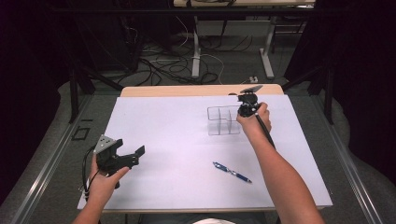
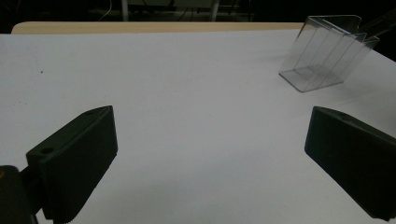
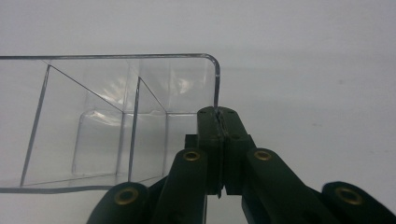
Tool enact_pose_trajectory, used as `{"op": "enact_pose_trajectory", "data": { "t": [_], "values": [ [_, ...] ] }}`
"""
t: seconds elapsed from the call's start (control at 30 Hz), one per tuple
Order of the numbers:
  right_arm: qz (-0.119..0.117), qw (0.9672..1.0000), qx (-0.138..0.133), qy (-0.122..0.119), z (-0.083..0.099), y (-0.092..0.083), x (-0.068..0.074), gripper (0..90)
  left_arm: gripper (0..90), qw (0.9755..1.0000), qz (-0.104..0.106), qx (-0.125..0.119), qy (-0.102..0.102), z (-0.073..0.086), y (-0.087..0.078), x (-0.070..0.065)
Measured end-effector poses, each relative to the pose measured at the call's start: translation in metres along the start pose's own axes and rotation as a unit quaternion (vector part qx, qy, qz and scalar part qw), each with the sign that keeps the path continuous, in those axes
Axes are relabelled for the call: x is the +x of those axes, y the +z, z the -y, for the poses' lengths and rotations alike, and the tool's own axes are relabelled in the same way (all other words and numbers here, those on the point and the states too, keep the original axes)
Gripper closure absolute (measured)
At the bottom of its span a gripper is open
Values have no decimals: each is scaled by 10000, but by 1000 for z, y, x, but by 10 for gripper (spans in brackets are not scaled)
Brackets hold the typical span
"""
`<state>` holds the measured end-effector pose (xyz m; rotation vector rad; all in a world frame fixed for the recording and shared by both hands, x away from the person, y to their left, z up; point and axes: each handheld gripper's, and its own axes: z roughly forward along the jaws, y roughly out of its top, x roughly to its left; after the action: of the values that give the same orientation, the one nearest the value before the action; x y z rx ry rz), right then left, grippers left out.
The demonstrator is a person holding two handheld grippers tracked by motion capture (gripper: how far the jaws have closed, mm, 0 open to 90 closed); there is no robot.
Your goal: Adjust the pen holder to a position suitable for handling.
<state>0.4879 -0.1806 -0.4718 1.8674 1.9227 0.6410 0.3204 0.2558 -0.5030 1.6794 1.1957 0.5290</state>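
Note:
A clear plastic organizer (image 1: pixel 223 120) with divided compartments stands at the far middle of the white-covered table (image 1: pixel 168 130). My right gripper (image 1: pixel 244 111) is at its right side, shut on the thin right wall. In the right gripper view the two jaws (image 3: pixel 218 114) meet around that wall's edge, with the organizer (image 3: pixel 107 121) spreading to the left. My left gripper (image 1: pixel 130 148) is held near the table's front left, open with nothing between its fingers. In the left gripper view its jaws (image 2: pixel 210 116) stand wide over bare white surface, and the organizer (image 2: pixel 322 56) is far off at upper right, tilted.
A blue pen (image 1: pixel 232 172) lies on the table at the front, right of centre, near the right forearm. Beyond the table's wooden far edge (image 1: pixel 201 89) are table legs and loose cables on the floor.

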Motion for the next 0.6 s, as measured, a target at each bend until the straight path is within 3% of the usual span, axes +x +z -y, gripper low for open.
{"op": "enact_pose_trajectory", "data": {
  "t": [0.3,0.6],
  "values": [
    [-117,9998,183,-31,0,1,49,892,23,10000,31,5,-11,0,0,1],
    [-140,9991,397,38,0,-1,64,890,23,10000,54,45,-19,0,1,0]
  ]
}}
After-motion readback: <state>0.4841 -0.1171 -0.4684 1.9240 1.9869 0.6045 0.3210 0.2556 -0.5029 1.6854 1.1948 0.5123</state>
